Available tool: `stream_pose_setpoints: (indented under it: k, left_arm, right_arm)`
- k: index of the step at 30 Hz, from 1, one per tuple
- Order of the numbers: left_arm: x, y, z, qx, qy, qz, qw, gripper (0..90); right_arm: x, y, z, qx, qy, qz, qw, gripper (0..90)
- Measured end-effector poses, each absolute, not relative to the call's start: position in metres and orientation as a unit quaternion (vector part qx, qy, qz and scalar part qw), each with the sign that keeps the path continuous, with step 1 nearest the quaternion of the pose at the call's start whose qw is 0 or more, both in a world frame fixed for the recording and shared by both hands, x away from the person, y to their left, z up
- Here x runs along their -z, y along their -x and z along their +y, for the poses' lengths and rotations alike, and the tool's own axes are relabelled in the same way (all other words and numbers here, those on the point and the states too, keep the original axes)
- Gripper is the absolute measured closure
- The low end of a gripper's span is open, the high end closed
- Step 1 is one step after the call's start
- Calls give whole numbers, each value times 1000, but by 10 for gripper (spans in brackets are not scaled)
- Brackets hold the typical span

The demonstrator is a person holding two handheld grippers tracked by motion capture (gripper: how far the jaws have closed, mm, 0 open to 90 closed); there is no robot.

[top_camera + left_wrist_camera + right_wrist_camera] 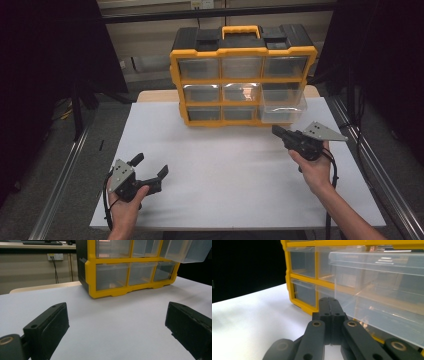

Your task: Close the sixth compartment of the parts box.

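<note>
Pointing at pulled-out drawer (282,106): right hand-held gripper (276,131) pressed together | left (150,166) spread | no writing legible

My left gripper (151,167) is black with a grey three-cornered plate. My right gripper (276,131) matches, with brass-ringed pivots and a trailing black cable.

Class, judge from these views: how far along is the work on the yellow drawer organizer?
Done: the middle-right clear drawer of the organizer is pulled out. In hand: the right gripper, jaws shut with nothing between them, points at that drawer. The left gripper rests open on the table. Left, probably: pushing the drawer shut.
</note>
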State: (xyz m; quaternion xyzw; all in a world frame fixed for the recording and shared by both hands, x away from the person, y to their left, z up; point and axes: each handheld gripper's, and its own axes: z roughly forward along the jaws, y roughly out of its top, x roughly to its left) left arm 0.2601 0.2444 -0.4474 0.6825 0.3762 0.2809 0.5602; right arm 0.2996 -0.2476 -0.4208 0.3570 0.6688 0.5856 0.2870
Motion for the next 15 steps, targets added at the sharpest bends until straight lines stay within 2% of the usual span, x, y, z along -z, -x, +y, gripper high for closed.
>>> stream_pose_setpoints:
  k: [15]
  left_arm:
    - [447, -261, 248, -283, -669, 385, 569, 50]
  right_arm:
    - [419, -315, -251, -577, -367, 663, 304, 900]
